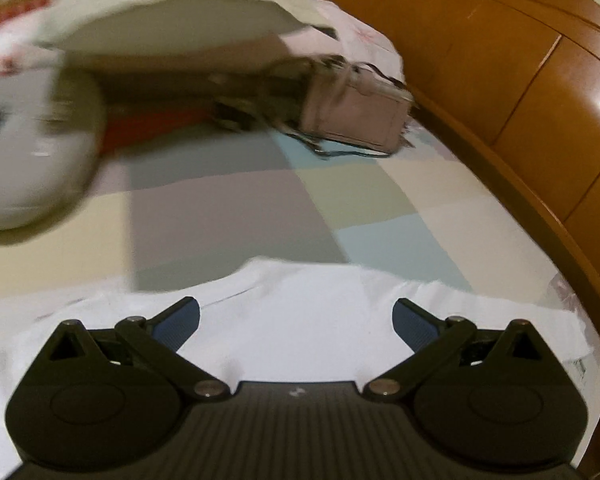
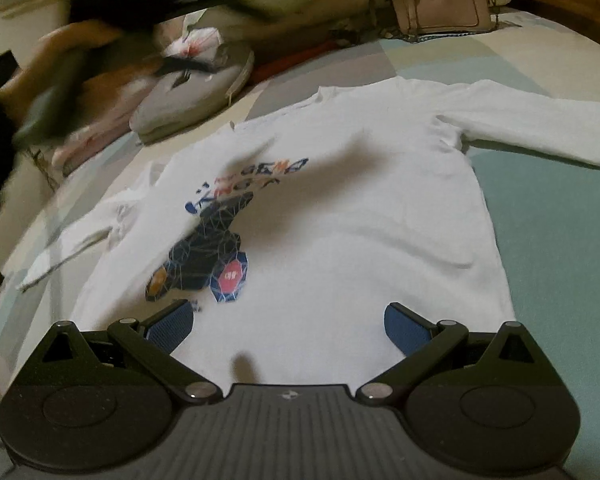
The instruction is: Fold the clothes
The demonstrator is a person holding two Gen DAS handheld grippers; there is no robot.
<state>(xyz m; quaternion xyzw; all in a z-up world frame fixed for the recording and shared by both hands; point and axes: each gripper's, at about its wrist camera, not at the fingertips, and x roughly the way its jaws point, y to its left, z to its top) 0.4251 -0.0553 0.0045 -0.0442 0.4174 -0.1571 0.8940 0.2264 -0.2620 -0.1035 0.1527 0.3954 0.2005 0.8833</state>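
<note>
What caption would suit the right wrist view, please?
Open right gripper above the hem of a white printed long-sleeved shirt spread flat on a patchwork bedspread.

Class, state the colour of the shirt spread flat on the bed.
White, with a blue, black and red print; the shirt shows best in the right wrist view.

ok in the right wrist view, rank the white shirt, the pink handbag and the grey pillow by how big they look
1. White shirt, by far the largest, spread flat on the bed.
2. Grey pillow and pink handbag look alike in size; the handbag lies farther from the camera, so I would not rank those two.
</note>
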